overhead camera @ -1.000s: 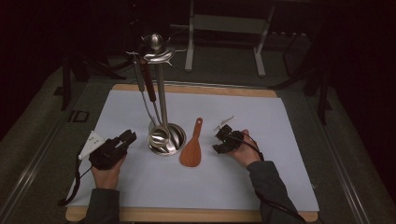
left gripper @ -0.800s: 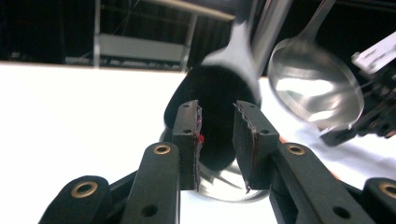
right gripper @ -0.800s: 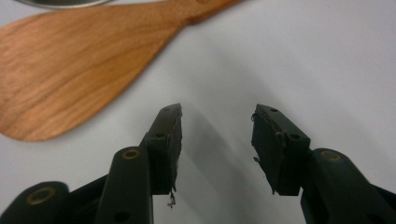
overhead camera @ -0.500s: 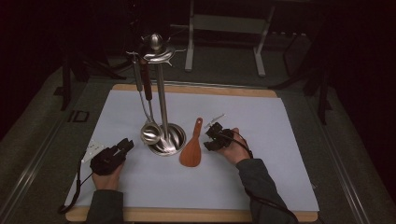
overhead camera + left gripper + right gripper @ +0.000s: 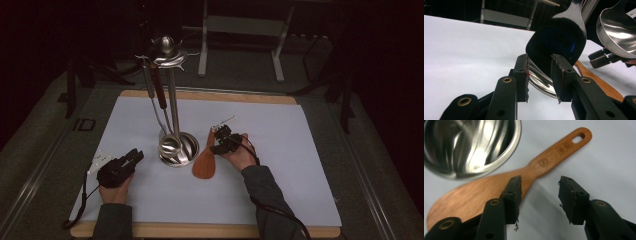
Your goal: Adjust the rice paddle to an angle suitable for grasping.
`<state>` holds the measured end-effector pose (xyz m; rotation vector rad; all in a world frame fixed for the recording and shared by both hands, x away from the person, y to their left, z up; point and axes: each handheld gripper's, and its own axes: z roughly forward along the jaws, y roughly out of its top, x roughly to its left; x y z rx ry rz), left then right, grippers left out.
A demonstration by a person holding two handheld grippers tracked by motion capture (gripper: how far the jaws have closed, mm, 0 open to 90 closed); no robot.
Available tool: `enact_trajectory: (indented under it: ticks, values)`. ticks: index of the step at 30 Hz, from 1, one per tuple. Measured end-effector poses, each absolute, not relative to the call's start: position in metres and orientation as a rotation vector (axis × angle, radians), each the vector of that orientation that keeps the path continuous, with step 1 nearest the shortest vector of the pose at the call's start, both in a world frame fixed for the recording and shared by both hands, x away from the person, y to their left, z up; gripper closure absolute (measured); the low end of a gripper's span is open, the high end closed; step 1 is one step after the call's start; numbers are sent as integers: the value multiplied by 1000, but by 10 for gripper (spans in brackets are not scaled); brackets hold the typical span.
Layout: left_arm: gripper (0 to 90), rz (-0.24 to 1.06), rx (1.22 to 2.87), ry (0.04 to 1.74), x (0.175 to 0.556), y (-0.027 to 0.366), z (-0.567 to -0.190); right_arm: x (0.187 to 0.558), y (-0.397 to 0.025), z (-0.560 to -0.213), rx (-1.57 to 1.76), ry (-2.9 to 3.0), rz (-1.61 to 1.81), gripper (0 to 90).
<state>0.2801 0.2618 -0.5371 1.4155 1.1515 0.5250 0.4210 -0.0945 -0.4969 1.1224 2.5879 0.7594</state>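
Dark room, white sheet [image 5: 300, 150] over wooden table. Flat orange-brown wooden rice paddle [image 5: 205, 162] lies centre frame, just right of steel utensil stand's round base [image 5: 178, 148].

Right gripper [image 5: 540, 195] open – jaws over paddle neck, gripping nothing. Left gripper [image 5: 539, 75] open, lower left, empty.

Paddle likely light, stiff, smooth – best held at narrow neck.

Count: one paddle, one stand, one hanging steel ladle [image 5: 170, 146], two grippers.

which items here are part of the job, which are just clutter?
In play:
- wooden spatula, flat on the mat, open right hand-held gripper poised over its neck
- utensil stand with hanging ladle
- left hand-held gripper, open, facing the stand's base

Lying about:
- white card beside the left hand
- metal frame behind the table
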Motion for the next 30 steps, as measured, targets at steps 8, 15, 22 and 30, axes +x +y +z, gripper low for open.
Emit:
enact_trajectory:
  ticks: [8, 15, 22, 30]
  values:
    - [674, 520, 1414, 1150, 280, 262, -537, 432, -77, -505, 1188, 2560, 721, 516]
    - [672, 520, 1414, 1151, 281, 262, -537, 441, -67, -511, 1293, 2516, 744, 475]
    - [672, 519, 1415, 1149, 280, 262, -537, 443, -62, -513, 1305, 2511, 652, 538]
    - [672, 517, 1416, 1151, 281, 262, -537, 440, -78, -507, 1271, 2600, 576, 656]
